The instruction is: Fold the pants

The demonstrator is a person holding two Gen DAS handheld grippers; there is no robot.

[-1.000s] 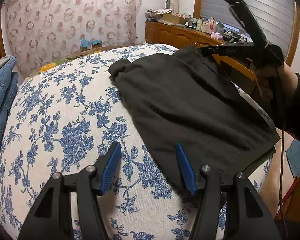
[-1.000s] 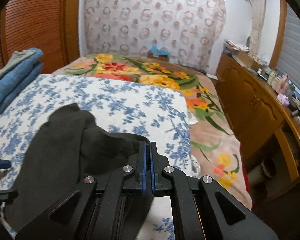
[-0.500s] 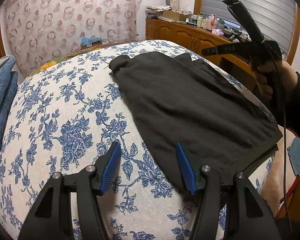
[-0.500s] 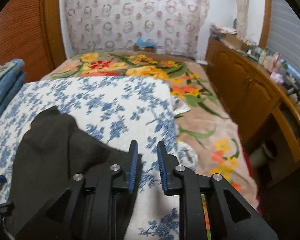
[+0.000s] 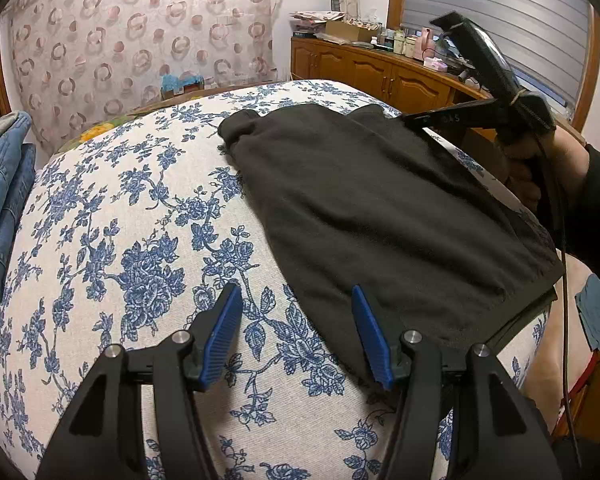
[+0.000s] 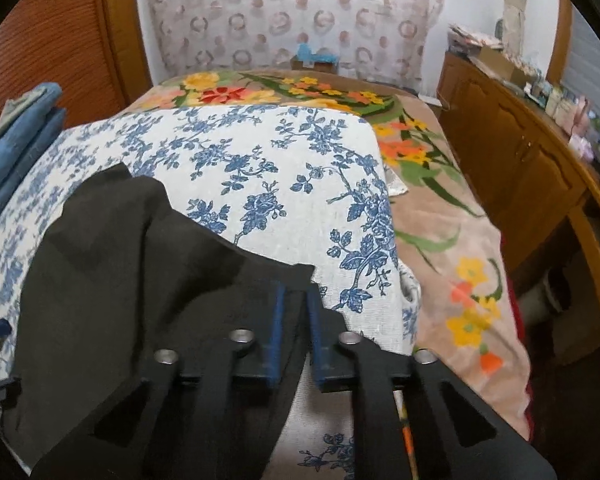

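Slippage as the main hazard. Left wrist view: black matte knit pants point(image 5: 380, 208), folded into a broad soft slab, flat on a coarse-woven white cover with blue flower print point(image 5: 140, 220), far corner under the tip of the slim black right gripper point(image 5: 410, 120). Black left gripper point(image 5: 296, 300) idle above the cover, blue ribbed pads apart, nothing between, near hem just beside one pad. Limp cloth, likely to sag and crease if raised by one corner alone.

Right wrist view: jaws just closing, almost together on the thin pants edge. Shallow bite, so liable to pull free or drag the lower layer askew. Stacked blue denim point(image 6: 16, 144) well apart at left.
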